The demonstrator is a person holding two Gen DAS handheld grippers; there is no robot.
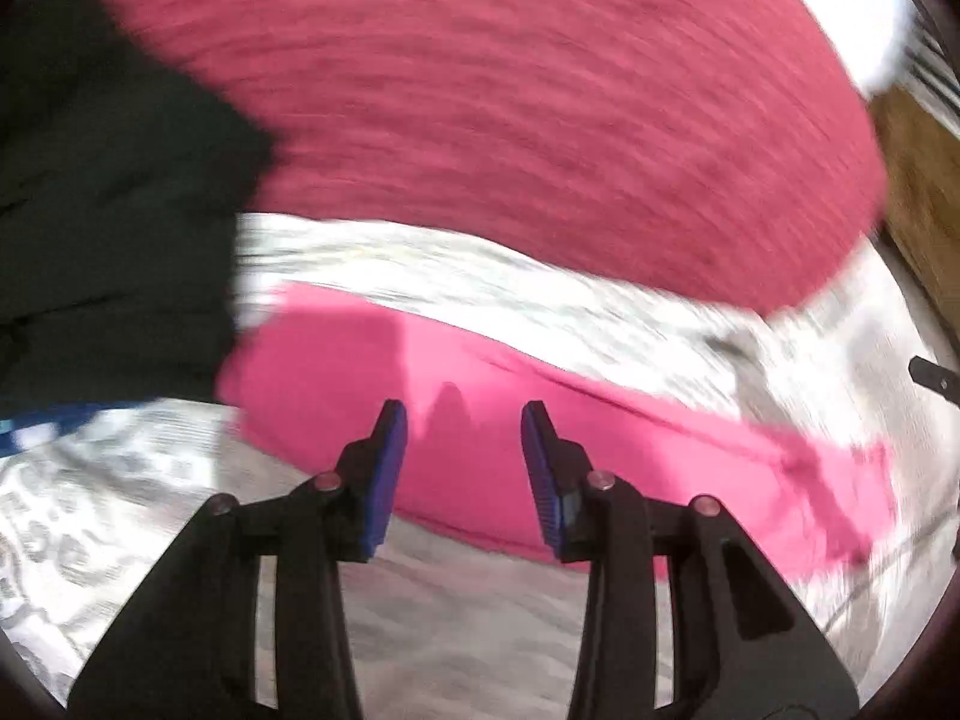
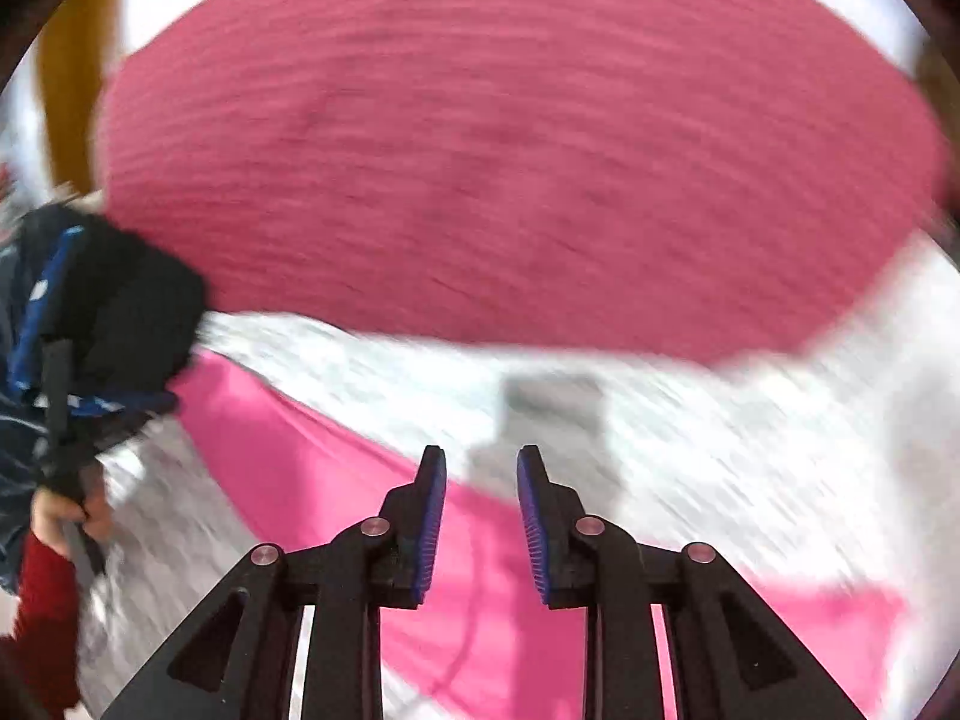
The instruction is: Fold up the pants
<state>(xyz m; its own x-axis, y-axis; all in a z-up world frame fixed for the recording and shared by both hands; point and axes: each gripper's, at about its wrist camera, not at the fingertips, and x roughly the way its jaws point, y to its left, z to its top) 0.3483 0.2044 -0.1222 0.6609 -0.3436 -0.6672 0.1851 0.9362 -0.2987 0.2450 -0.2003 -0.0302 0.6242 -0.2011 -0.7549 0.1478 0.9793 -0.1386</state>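
Evidently, the bright pink soft-fabric pants (image 1: 480, 450) were laid flat across the lower middle of the left wrist view, running toward the lower right, and as a diagonal band from centre left to lower right in the right wrist view (image 2: 336, 480). They were judged light, limp and prone to creasing or sliding on themselves, so a hold at an edge or corner, such as a hem or the waistband, was thought best, pinched through all layers. Which end was which could not be told through the blur. Beneath them a white patterned bedcover (image 1: 480, 630) was spread. Behind, a large dark-pink ribbed blanket or cushion (image 2: 516, 150) filled the upper frame, and a black garment (image 1: 108, 210) was seen at upper left. The left gripper (image 1: 463, 414) was held moderately spread with nothing between its blue pads, above the pants. The right gripper (image 2: 481, 459) was parted more narrowly, likewise empty. A hand (image 2: 66, 516) with a red sleeve (image 2: 42, 612) was seen at lower left of the right wrist view.
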